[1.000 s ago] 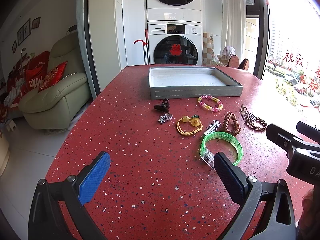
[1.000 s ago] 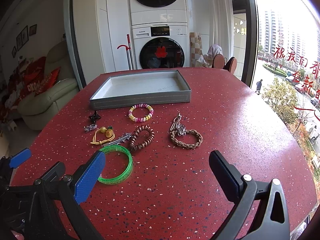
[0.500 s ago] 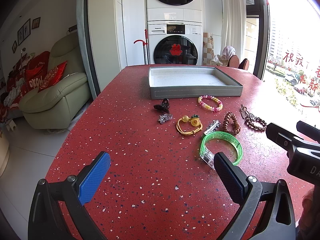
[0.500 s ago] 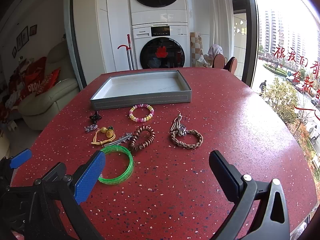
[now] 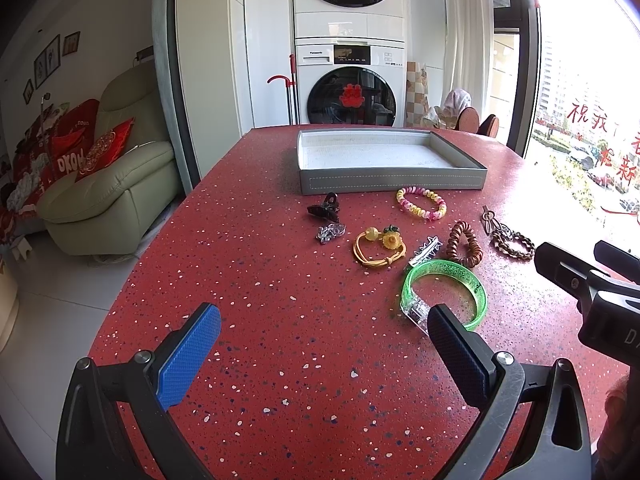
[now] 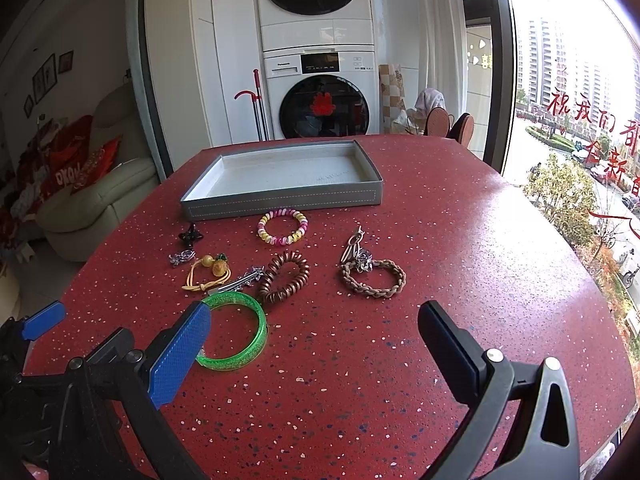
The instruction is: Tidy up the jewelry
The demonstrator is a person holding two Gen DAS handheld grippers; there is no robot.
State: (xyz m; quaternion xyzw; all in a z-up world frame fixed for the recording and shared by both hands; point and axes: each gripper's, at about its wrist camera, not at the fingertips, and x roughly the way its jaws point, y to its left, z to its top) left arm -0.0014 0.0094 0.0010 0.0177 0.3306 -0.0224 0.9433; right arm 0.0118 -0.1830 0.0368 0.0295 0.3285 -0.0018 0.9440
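Both the left gripper (image 5: pixel 324 338) and the right gripper (image 6: pixel 314 338) hover over the near part of the red speckled bench (image 5: pixel 280 320), jaws wide apart and holding nothing. The jewelry lies loose between them and the empty grey tray (image 6: pixel 280 200) at the far side. The green bangle (image 6: pixel 240 328) lies nearest, its near-left edge hidden behind the right gripper's blue pad (image 6: pixel 180 356). Beyond it lie the brown coil bracelet (image 6: pixel 285 276), braided bracelet (image 6: pixel 374 278), pink-and-yellow beaded bracelet (image 6: pixel 283 227), yellow cord bracelet (image 5: pixel 378 248), and what look like small hair clips (image 5: pixel 324 208), too small to identify for sure.
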